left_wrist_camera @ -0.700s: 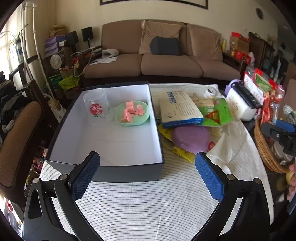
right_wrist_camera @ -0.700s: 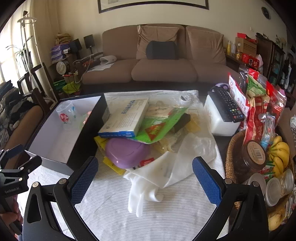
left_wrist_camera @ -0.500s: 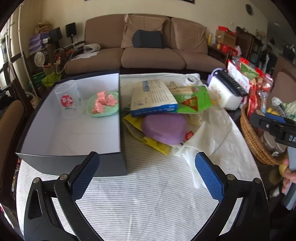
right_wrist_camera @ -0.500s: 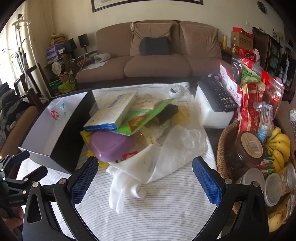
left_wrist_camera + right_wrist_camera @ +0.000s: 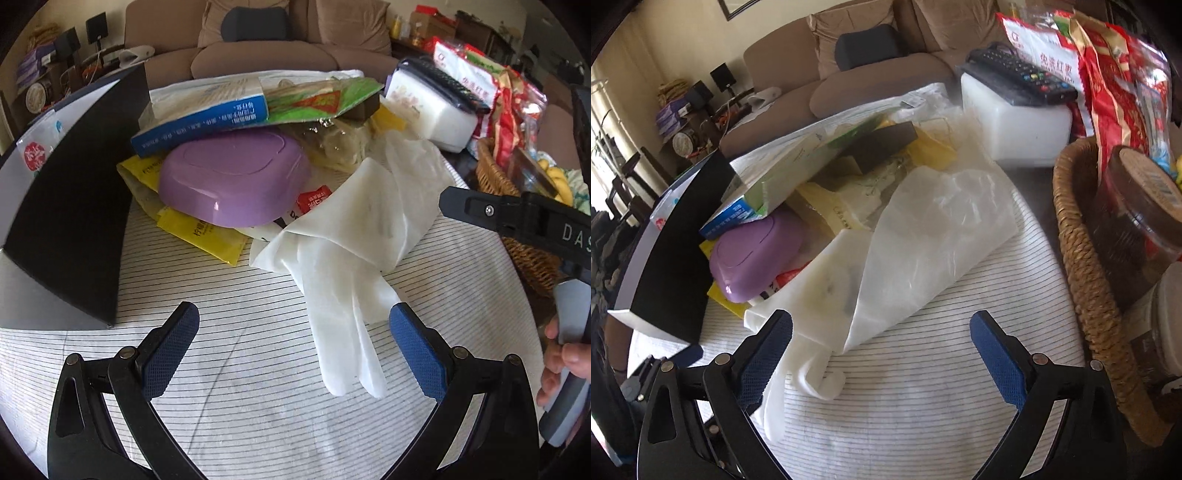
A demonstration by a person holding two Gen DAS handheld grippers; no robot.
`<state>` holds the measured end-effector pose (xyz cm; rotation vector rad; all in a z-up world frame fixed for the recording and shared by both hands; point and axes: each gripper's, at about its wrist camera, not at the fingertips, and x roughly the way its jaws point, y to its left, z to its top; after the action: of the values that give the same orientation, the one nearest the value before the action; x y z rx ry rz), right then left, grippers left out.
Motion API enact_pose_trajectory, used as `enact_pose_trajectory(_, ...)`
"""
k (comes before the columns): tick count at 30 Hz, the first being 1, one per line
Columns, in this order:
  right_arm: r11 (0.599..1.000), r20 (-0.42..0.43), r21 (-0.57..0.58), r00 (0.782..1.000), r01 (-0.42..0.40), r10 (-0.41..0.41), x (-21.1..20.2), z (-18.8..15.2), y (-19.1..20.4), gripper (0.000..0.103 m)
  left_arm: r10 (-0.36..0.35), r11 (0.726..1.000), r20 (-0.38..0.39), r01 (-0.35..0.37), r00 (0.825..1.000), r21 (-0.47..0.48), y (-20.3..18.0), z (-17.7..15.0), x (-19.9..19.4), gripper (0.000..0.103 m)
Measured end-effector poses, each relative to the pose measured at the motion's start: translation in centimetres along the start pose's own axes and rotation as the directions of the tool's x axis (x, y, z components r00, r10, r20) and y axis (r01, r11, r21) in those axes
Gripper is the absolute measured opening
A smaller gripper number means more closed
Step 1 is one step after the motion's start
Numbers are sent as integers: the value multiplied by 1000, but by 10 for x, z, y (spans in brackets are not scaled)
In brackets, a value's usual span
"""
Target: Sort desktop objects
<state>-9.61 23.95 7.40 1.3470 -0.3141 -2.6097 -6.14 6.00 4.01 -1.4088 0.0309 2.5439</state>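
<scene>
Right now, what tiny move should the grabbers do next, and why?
Probably lower the left gripper onto the white glove. Its fingers are open and empty, and the glove's fingertips lie loose on the striped tablecloth just ahead, clear of the pile.

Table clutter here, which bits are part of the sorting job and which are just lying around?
Likely for sorting:
white glove
purple dish
blue-and-white box
open black box

Just lying about:
wicker basket
remote control
snack bags
sofa
</scene>
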Motion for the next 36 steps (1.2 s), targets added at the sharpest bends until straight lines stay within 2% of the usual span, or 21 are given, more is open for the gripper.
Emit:
enact_pose_trajectory(3,1000,-18,20,1000,20,-19,23,6,-5,91,-13,1000,-27,13,1000,-6,-2,3,19,103)
enact_pose_trajectory(5,998,-45,13,997,59,-58,41,9,-5,83,-20,1000,-50,20,999,-5,-4,4,31,102)
enact_pose_trajectory(6,997,-58,9,996,71,-70,49,10,-5,70,-34,999,-59,34,998,-9,-5,5,36,99)
enact_pose_trajectory(7,997,-71,4,994,82,-81,55,9,-5,62,-57,998,-65,56,996,-19,-5,5,40,95)
enact_pose_trajectory(8,996,-75,-4,993,92,-92,59,8,-5,60,-76,997,-64,74,995,-25,-6,4,42,91)
enact_pose_trajectory(10,994,-57,-28,992,109,-110,59,7,-5,47,-98,995,-53,98,994,-14,-10,6,40,84)
enact_pose_trajectory(11,995,-56,-32,994,96,-98,58,7,-5,44,-109,994,-56,109,993,-7,-12,7,40,74)
enact_pose_trajectory(12,997,-54,-27,996,66,-67,56,6,-7,38,-125,992,-59,125,990,-4,-13,8,39,57)
enact_pose_trajectory(15,1000,-34,0,999,19,-19,41,7,-11,32,-172,985,-79,171,982,-14,-13,10,34,37)
enact_pose_trajectory(16,1000,-24,8,1000,0,0,34,7,-11,31,-177,984,-73,176,982,-11,-13,10,29,32)
enact_pose_trajectory(17,1000,-16,17,1000,-25,26,27,7,-11,30,-183,983,-62,183,981,-7,-12,11,24,23)
enact_pose_trajectory(22,989,53,19,988,-147,146,-25,13,8,28,-242,970,-27,242,970,-4,1,13,-23,22)
enact_pose_trajectory(29,957,144,-100,948,-272,284,-122,15,79,28,-263,965,52,263,963,18,40,-8,-119,22)
enact_pose_trajectory(31,946,163,-133,935,-297,316,-148,13,100,28,-238,971,84,237,968,20,51,-20,-145,25)
enact_pose_trajectory(33,933,179,-171,921,-317,346,-173,12,123,25,-234,972,111,232,966,24,56,-25,-165,38)
enact_pose_trajectory(34,925,187,-188,913,-330,364,-185,11,133,18,-237,972,129,236,963,21,60,-29,-178,41)
enact_pose_trajectory(36,910,208,-225,895,-348,394,-211,6,153,17,-262,965,162,263,951,14,68,-37,-203,50)
